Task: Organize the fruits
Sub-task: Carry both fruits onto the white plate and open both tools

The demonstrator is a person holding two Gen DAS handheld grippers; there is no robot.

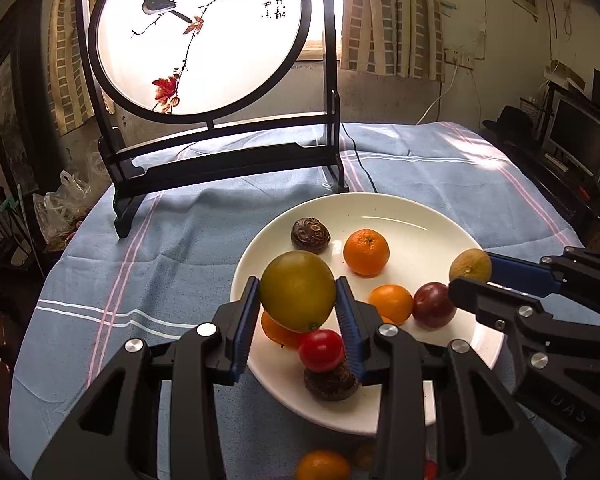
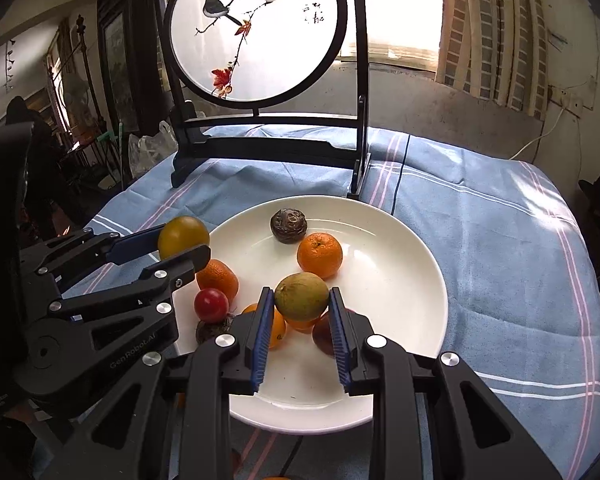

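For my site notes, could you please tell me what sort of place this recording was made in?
Most likely a lived-in home, a living or dining room. A table under a blue striped tablecloth holds a white plate of fruit, a decorative bird-painting screen stands before a curtained window, and a monitor sits on a side shelf.

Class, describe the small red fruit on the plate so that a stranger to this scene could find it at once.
Start at the round white ceramic plate on the blue striped tablecloth. On the side nearest the left gripper sits a small glossy red round fruit, between an orange mandarin and a dark brown wrinkled fruit. It is the only bright red, smooth fruit there.
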